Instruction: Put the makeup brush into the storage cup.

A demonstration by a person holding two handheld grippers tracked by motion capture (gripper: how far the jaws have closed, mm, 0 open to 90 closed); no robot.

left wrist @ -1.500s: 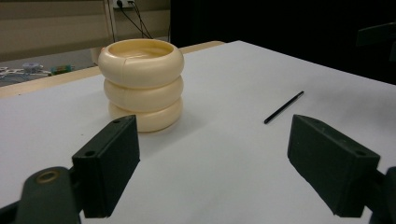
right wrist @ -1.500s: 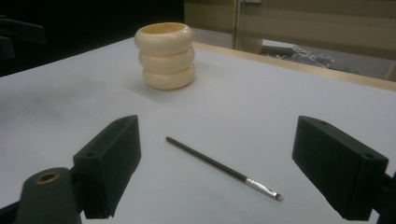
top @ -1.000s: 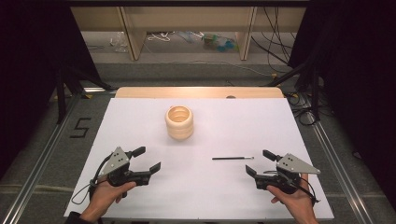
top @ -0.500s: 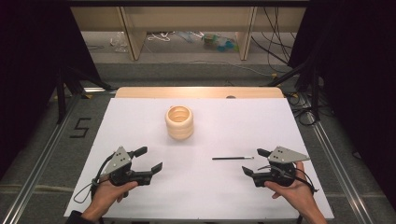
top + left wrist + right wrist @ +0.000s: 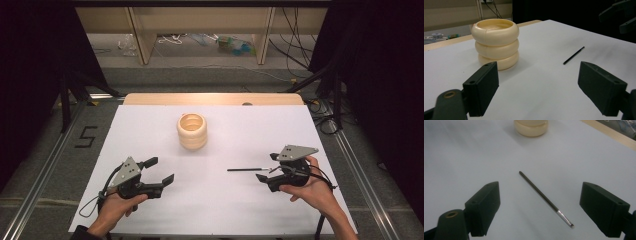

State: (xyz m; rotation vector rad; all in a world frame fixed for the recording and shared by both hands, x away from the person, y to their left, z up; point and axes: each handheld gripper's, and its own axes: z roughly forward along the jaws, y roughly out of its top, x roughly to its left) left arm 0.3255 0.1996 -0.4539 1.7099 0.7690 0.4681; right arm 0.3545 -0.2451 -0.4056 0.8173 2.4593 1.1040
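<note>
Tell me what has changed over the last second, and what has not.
The right claw has moved in toward the thin black stick, from nearer the table's right edge, and its open jaws now stand either side of the stick's near end without gripping it. The left claw has barely moved and is open and empty. The stick and the cream ringed pot lie where they were on the white table.

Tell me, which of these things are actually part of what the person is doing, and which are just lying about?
In use:
- thin black stick with a silvery tip, lying between the open jaws
- right gripper, reaching for it
- cream ribbed cup of three stacked rings, likely its holder
- left gripper, open, waiting

Lying about:
- clutter on the floor beyond the table
- black cables
</note>
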